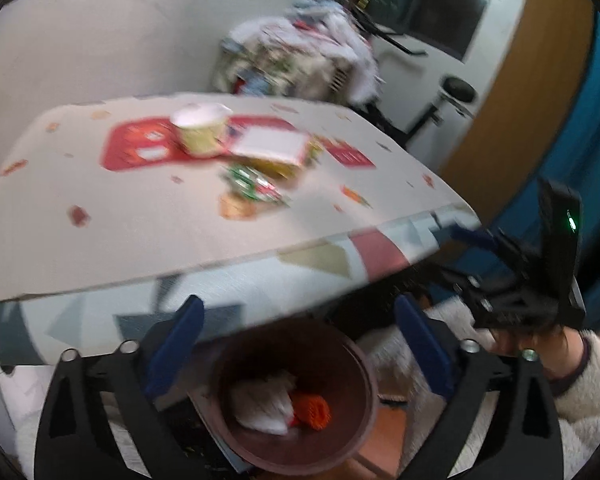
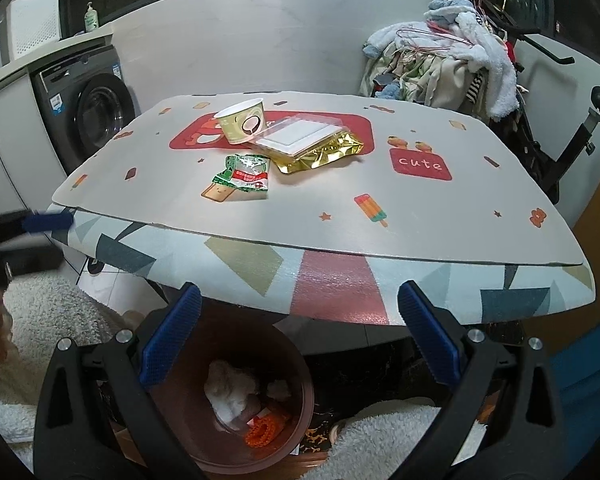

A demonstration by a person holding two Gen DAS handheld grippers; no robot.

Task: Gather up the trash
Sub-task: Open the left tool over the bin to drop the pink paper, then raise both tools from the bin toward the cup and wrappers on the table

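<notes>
A brown bin point(image 1: 342, 364) stands on the floor under the table's front edge, with a white paper wad point(image 1: 264, 404) and an orange piece point(image 1: 312, 412) inside. My left gripper point(image 1: 300, 316) hangs open right above it with nothing between its blue pads. My right gripper point(image 2: 300, 296) is also open and empty, over the same bin point(image 2: 180, 404). On the table point(image 2: 420, 220) lie a green-red wrapper point(image 2: 244, 174), a paper cup point(image 2: 242, 126), a clear plastic box point(image 2: 296, 136) and a gold pouch point(image 2: 324, 154).
A washing machine point(image 2: 88, 120) stands to the left of the table. A clothes pile point(image 2: 440, 64) and an exercise bike point(image 2: 580, 132) are behind it at the right. A person's fluffy white clothing point(image 2: 52, 304) flanks the bin. The left wrist view is blurred.
</notes>
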